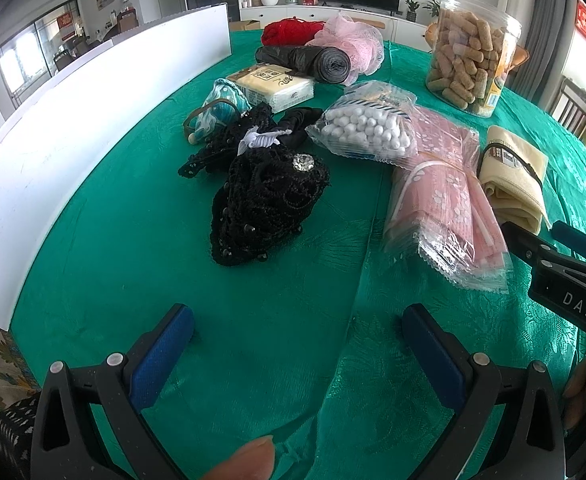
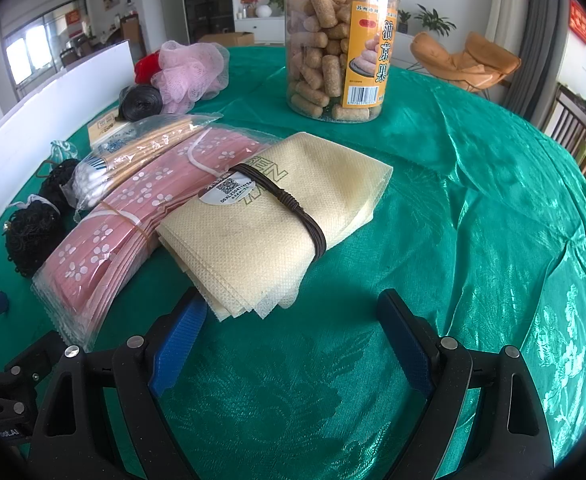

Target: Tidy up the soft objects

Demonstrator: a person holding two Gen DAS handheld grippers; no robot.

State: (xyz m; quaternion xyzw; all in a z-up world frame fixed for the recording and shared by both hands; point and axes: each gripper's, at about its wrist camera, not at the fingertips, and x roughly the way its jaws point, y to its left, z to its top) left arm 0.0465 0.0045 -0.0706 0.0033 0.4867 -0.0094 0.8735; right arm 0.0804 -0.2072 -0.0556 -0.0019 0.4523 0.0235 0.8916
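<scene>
Both tongs, left gripper [image 1: 297,344] and right gripper [image 2: 293,332], spread apart, empty; cream cloth bundle [image 2: 269,224] just ahead, possibly touching left pad [image 2: 179,344]; snack jar [image 2: 339,40] beyond.

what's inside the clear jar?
The jar holds tan cylindrical snack sticks, stacked nearly to the lid. An orange label covers part of the front, so the contents behind it can't be seen.

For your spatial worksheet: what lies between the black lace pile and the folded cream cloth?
The pink floral packet lies between black lace pile and cream cloth, clearest in the left wrist view.
</scene>
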